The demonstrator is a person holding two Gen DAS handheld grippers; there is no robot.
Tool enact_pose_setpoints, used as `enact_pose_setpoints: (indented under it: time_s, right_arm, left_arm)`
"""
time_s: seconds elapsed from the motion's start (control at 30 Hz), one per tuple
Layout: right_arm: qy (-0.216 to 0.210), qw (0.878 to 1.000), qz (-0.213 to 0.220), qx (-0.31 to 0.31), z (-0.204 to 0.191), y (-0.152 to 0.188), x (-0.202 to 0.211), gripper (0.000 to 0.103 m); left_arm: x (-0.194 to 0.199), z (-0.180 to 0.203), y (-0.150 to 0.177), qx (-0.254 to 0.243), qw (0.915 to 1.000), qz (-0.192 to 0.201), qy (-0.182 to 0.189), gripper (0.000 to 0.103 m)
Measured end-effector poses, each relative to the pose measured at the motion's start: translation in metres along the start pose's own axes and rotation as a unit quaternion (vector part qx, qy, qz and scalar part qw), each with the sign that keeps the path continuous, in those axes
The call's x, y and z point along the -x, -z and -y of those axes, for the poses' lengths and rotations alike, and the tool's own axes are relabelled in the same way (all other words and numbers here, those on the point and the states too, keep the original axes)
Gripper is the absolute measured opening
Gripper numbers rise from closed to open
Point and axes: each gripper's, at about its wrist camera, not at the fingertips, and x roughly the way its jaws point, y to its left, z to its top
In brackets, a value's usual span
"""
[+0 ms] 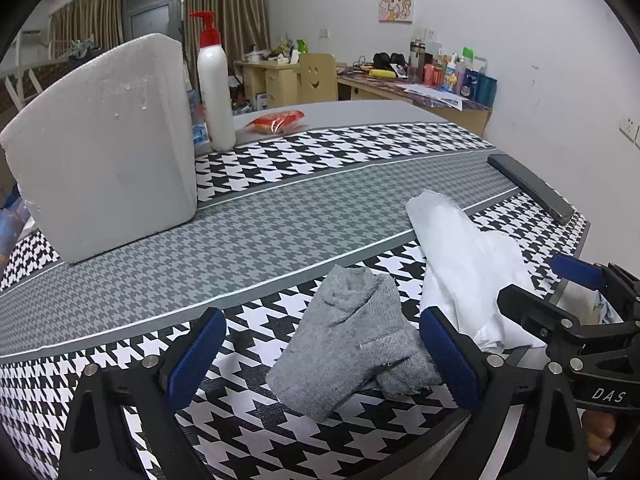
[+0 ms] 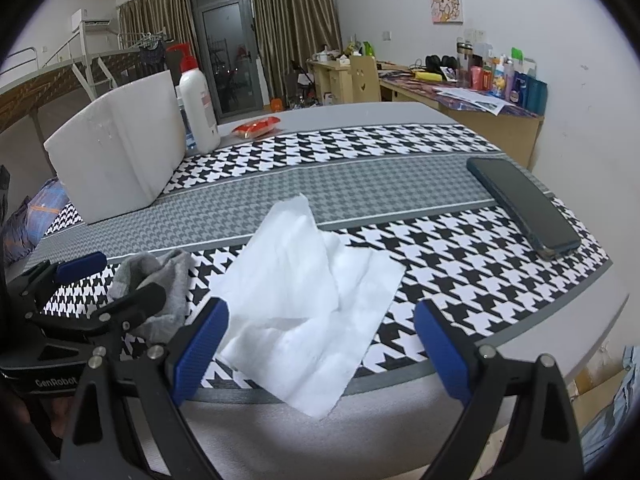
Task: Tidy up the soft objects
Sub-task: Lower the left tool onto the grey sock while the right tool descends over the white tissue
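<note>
While both grippers' jaws stand wide and empty, left gripper (image 1: 320,360) straddling grey sock (image 1: 352,340), right gripper (image 2: 320,356) straddling white cloth (image 2: 308,300), near edge of surface (image 2: 360,184).

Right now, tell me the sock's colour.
Grey sock, plain knit; clearest in the left wrist view.

In the left wrist view the near edge of the white cloth (image 1: 460,248) is hidden behind the right tongs (image 1: 576,292) just beside it. In the right wrist view the left tongs (image 2: 116,280) cover much of the grey cloth (image 2: 168,276) beside the white cloth. The foam box (image 1: 104,148) hides the foot of the lotion bottle (image 1: 214,80) behind it. Labels on the far desk bottles (image 2: 508,80) are too small to read.
</note>
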Motion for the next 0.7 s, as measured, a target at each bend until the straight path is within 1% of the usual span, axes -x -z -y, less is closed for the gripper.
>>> enact_pose_setpoints:
  time_s: [0.2,0.3,0.37,0.7]
  right_arm:
    - [-0.002,1.000,-0.006,0.004,-0.001,0.001,-0.005,0.096]
    - [-0.001,1.000,-0.007,0.007,-0.003,0.001,-0.007,0.096]
    - [-0.001,1.000,-0.008,0.009,-0.004,0.001,-0.008,0.096]
    - [0.001,1.000,-0.016,0.020,-0.007,0.003,-0.014,0.096]
  left_arm:
    - [-0.003,0.000,0.001,-0.003,1.0000,-0.007,-0.002,0.093]
    - [-0.005,0.000,0.002,-0.004,0.9999,-0.012,0.000,0.088]
    - [-0.007,0.001,0.002,-0.005,0.9998,-0.019,0.005,0.081]
    - [-0.007,0.002,0.003,-0.002,0.9993,-0.028,0.026,0.068]
